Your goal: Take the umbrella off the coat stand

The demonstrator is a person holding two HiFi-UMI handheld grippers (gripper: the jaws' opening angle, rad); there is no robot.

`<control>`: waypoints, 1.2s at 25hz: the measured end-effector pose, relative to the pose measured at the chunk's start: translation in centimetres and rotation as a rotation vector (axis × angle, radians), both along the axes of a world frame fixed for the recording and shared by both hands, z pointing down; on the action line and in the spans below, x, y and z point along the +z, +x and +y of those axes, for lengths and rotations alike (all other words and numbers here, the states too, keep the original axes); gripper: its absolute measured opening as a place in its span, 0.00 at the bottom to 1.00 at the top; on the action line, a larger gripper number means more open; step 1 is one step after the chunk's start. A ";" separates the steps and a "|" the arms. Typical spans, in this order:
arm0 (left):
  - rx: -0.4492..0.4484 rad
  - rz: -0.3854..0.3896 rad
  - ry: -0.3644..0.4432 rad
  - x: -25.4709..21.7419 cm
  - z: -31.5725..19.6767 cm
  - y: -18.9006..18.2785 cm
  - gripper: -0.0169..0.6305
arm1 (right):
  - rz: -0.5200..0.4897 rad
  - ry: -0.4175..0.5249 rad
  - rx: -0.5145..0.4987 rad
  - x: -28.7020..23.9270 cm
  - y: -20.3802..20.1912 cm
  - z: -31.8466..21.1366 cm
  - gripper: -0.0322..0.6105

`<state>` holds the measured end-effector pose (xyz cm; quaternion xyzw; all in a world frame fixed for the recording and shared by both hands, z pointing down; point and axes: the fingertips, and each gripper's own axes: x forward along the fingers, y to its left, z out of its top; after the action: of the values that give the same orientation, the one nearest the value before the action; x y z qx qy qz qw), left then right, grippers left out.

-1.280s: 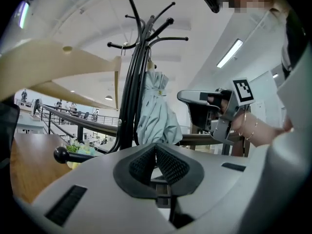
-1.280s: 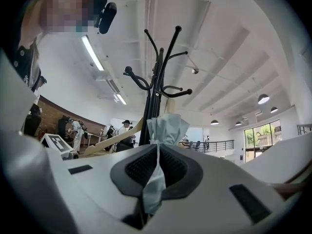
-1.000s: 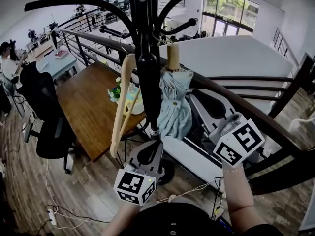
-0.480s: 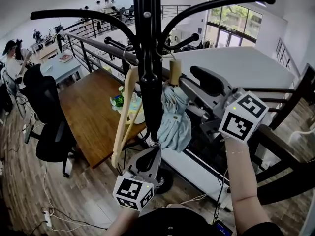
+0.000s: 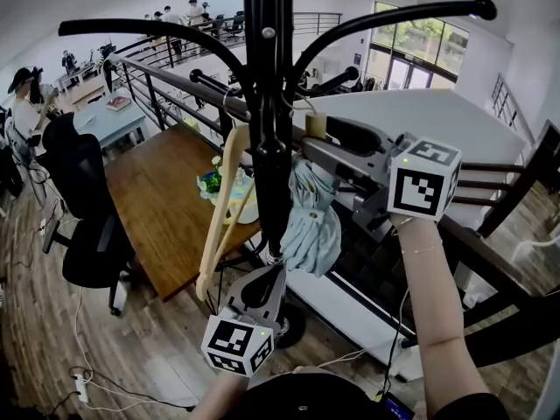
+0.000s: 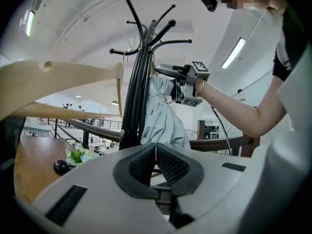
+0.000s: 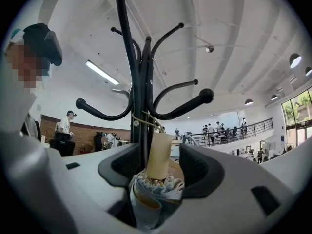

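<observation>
R gripper [image 5: 322, 143], jaws opening, by umbrella [image 5: 311, 226] on coat stand [image 5: 265, 77]; L gripper [image 5: 273, 276] below.

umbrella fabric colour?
Pale blue-grey; the umbrella shows best in the head view.

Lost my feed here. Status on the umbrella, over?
Right tool opening, jaws astride the umbrella handle, not gripping. Left tool shut, empty, low by the coat stand. Umbrella hanging there; wooden hanger beside it.

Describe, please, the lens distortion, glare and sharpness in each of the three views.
Head view: strong fisheye curves the coat stand arms and railing; windows are bright, not blown out. Left gripper view: dark vignette at corners, ceiling lamp glares. Right gripper view: round black border; the umbrella, very near, looks slightly soft.
</observation>
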<state>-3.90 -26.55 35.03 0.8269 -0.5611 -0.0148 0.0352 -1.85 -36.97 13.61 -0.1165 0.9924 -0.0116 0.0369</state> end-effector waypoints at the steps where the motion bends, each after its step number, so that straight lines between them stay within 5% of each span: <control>1: -0.001 0.000 0.000 0.0 0.0 0.0 0.05 | 0.014 0.005 -0.008 0.0 -0.2 0.0 0.42; 10: -0.011 0.001 0.006 -0.3 0.4 0.0 0.05 | 0.088 0.040 -0.041 0.5 -1.1 -0.3 0.34; 30: 0.063 -0.017 0.152 -8.3 0.4 1.8 0.05 | 0.027 0.061 -0.014 -0.5 -0.2 1.9 0.30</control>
<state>-2.10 -26.16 26.71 0.8444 -0.5326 -0.0490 -0.0320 -2.04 -35.02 13.13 -0.1086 0.9935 0.0201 0.0268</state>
